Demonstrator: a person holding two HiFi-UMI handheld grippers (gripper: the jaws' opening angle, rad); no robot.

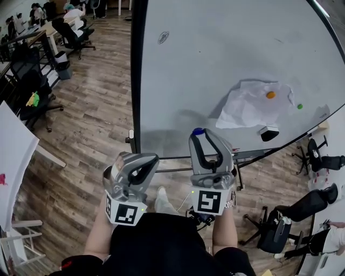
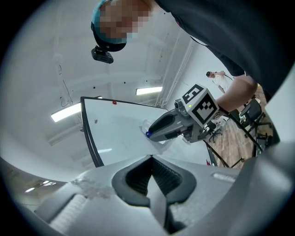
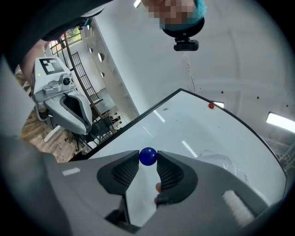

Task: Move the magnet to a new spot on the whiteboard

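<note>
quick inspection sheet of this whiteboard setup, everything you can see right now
surface: whiteboard, mostly bare, small scribble near the top
job's things: blue magnet, near the board's lower edge, between the right gripper's jaw tips
clutter: crumpled white sheet held under an orange magnet; green magnet beside it; eraser below; red magnet at the board's top edge
grippers: right gripper shut on the blue magnet; left gripper shut, empty, off the board
cables: nothing seen
surroundings: wood floor, office chairs, people at desks far off
</note>
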